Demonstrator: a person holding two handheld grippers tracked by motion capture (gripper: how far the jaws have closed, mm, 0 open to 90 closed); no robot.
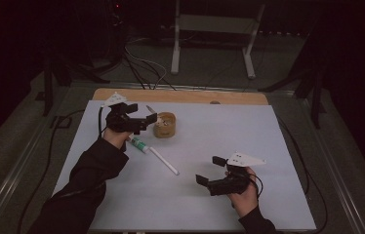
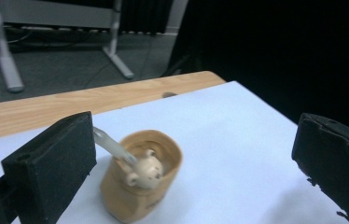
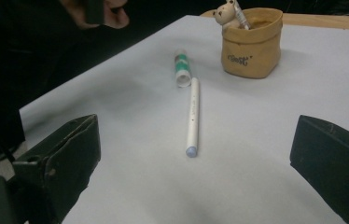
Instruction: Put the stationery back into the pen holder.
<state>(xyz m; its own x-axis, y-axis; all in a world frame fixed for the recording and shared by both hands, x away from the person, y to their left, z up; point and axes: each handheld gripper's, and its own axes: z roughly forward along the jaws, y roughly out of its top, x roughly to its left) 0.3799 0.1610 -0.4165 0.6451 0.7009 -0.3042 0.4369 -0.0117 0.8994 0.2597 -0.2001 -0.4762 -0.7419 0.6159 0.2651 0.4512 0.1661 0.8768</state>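
Jaws on the left gripper (image 1: 145, 115) are spread wide with nothing between them, hanging just above the tan fabric pouch (image 2: 141, 183). The bear-topped pen (image 2: 130, 163) stands inside it, leaning, bear end up, its clear barrel angling toward the near jaw. Looks like a drop-off so pens end up upright. The right gripper (image 1: 209, 170) is released too, pointing at the white marker (image 3: 192, 116), whose long axis runs straight away from it, toward the green-banded tube (image 3: 181, 69).

The left gripper (image 1: 140, 115) is held up at the far left of the table, its jaws spread wide with nothing between them, the sleeved left forearm (image 1: 88, 180) stretched forward. The right gripper (image 1: 210, 170) sits near the front right, jaws open and empty, pointing left, held in the right hand (image 1: 243, 194).
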